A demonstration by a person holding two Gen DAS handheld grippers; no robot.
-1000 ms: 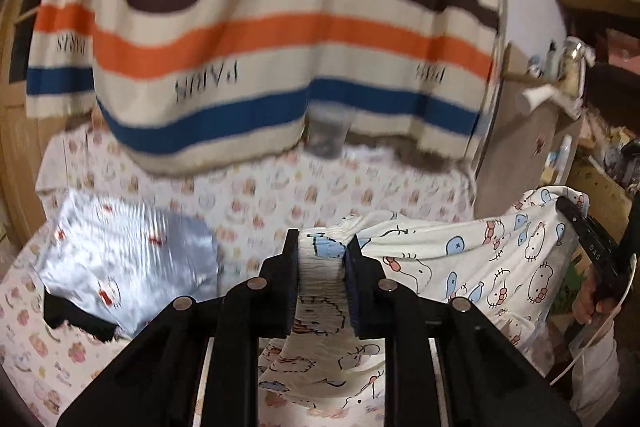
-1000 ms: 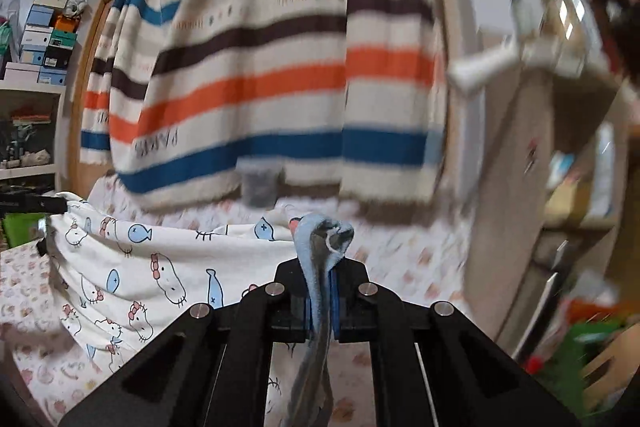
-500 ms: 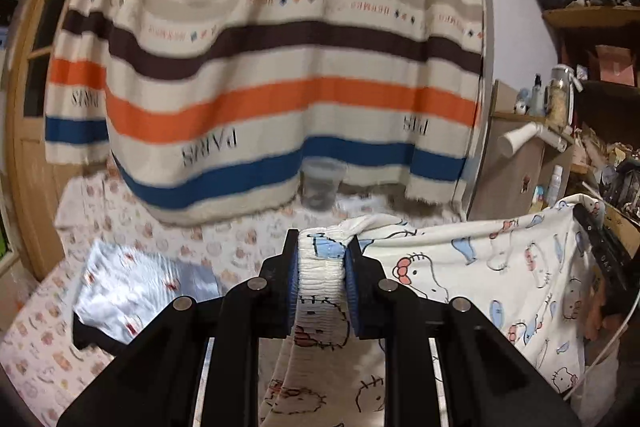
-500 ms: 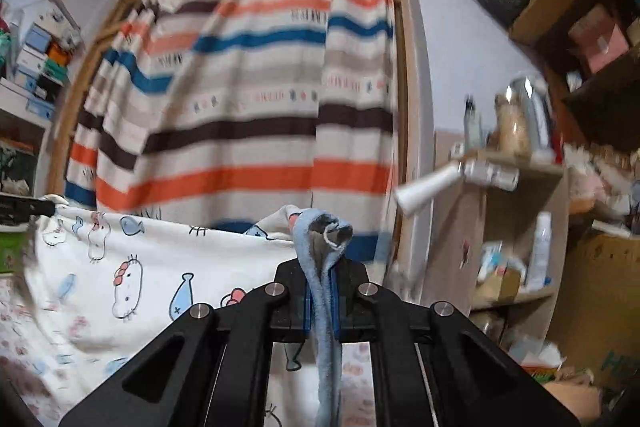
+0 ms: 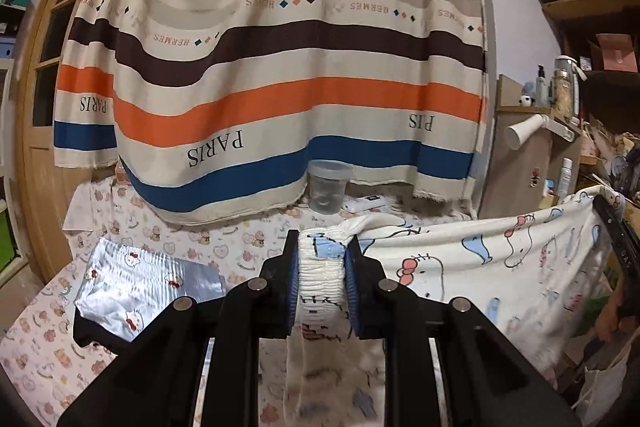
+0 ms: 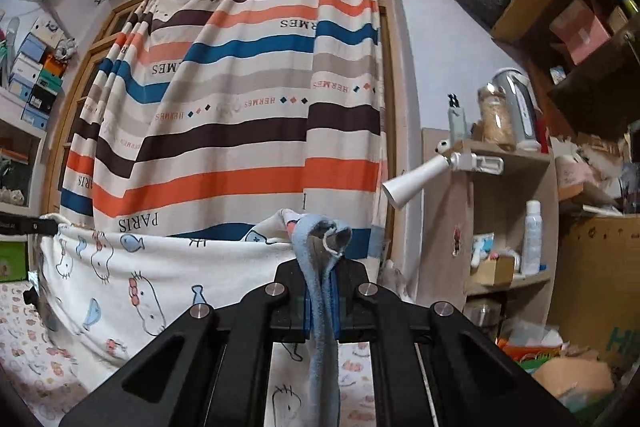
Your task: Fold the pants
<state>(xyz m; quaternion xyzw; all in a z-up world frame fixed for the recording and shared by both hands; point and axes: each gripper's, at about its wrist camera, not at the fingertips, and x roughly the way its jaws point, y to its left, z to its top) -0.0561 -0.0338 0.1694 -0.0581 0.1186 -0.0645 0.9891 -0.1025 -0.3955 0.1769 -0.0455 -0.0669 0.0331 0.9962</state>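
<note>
The pants are white with cartoon cats, bows and fish. They hang stretched in the air between my two grippers, above the bed. My left gripper is shut on the ribbed elastic waistband. My right gripper is shut on a blue cuff of the pants, and the white cloth spreads out to the left of it. The right gripper also shows at the right edge of the left wrist view.
A bed sheet with a small pink print lies below. A shiny silver packet rests on it at left. A clear plastic cup stands by the striped curtain. Crowded shelves and a white lamp are at right.
Both grippers have risen and tilted upward with the pants held between them. The pants now hang higher off the bed, stretched wide.
</note>
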